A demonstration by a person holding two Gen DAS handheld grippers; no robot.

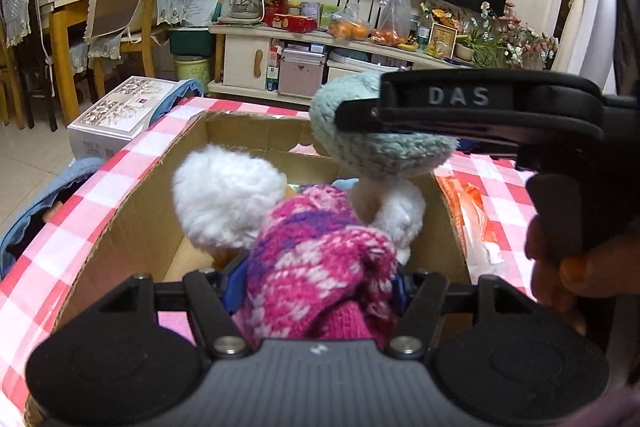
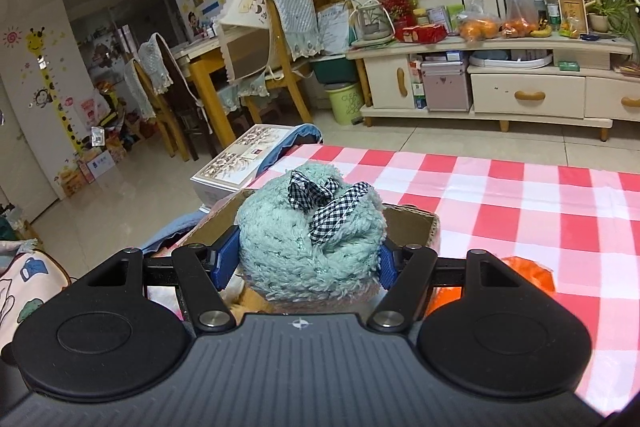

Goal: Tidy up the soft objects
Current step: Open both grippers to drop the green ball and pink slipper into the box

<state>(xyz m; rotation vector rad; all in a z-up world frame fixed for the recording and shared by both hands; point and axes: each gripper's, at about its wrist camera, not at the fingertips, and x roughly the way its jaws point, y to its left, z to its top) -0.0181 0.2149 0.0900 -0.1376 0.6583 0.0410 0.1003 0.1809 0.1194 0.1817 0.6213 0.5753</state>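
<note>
A table covered with a red, pink and white checked cloth (image 2: 520, 195) fills the lower part of both views. On it stands an open brown cardboard box (image 1: 132, 211), with its flaps up.

Inside the box lies a fluffy white plush toy (image 1: 220, 199), and a second white fluffy part shows further right, under the mint piece.

The right gripper (image 2: 308, 259) holds a mint-green fuzzy knitted hat with a black-and-white checked ribbon bow (image 2: 308, 239). Its blue pads (image 2: 226, 259) press on both sides of the hat, so the jaws are closed on it at a middle width. In the left wrist view this gripper comes in from the right, above the far right part of the box, with the mint hat (image 1: 360, 143) hanging over the white toy.

The left gripper (image 1: 316, 287) has a pink, purple and white knitted wool hat (image 1: 320, 267) between its jaws, over the near edge of the box. The hat fills the gap, but whether the pads really press on it I cannot tell.

An orange plastic bag (image 1: 476, 211) lies on the cloth just beside the right wall of the box.
</note>
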